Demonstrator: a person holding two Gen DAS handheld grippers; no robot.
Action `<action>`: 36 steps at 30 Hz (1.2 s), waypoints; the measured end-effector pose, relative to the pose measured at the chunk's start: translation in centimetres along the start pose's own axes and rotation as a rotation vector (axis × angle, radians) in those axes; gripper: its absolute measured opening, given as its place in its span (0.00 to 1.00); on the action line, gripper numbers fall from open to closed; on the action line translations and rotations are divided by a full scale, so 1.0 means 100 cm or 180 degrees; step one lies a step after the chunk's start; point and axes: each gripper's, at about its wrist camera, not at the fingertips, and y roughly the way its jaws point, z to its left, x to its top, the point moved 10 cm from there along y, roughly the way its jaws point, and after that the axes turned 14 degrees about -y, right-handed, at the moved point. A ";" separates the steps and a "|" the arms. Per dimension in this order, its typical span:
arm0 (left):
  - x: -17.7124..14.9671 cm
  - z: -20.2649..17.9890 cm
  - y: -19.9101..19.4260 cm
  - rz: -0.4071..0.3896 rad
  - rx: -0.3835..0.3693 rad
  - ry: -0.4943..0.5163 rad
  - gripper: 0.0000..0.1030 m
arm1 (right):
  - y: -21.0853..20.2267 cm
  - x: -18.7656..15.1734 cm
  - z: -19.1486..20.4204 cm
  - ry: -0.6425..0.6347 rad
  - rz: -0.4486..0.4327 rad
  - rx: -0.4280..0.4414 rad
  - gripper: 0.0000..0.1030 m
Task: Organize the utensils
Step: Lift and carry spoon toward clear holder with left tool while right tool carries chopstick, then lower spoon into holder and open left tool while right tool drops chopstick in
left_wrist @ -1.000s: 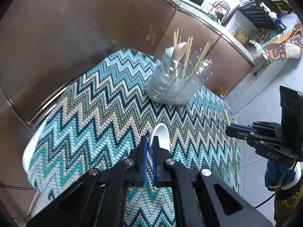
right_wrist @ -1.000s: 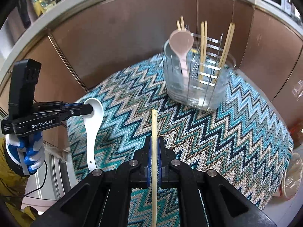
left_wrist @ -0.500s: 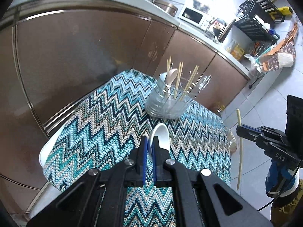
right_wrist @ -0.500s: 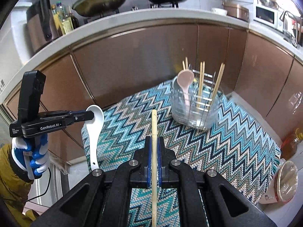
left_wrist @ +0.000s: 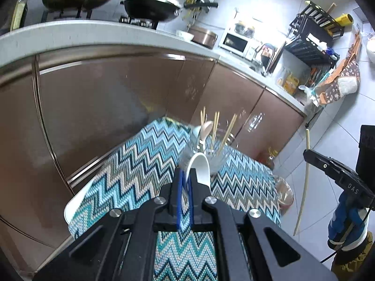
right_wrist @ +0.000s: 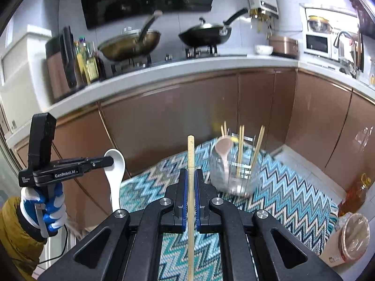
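White ceramic is showing between the blue pads of the left gripper (left_wrist: 185, 182): its jaws are pressing tight on a white soup spoon (left_wrist: 199, 168), gripping it near the bowl while the handle is hanging down, as the right wrist view shows. The right gripper (right_wrist: 191, 182) is likewise clamping fully closed on a single wooden chopstick (right_wrist: 191, 159), which is passing straight through the pads and sticking out ahead of the fingertips. Both grippers are hovering above a table covered with a blue zigzag cloth (right_wrist: 293, 199), neither utensil touching it. On the cloth a clear utensil holder (right_wrist: 234, 175) is standing upright, holding several chopsticks and a pink spoon (right_wrist: 223, 147). A person's blue-and-white gloved hand (right_wrist: 46, 208) is grasping the left gripper's handle.
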 end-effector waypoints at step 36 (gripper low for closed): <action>0.091 -0.099 0.179 -0.1304 0.0439 0.0540 0.04 | 0.109 0.082 -0.147 0.0334 -0.1401 -0.0400 0.05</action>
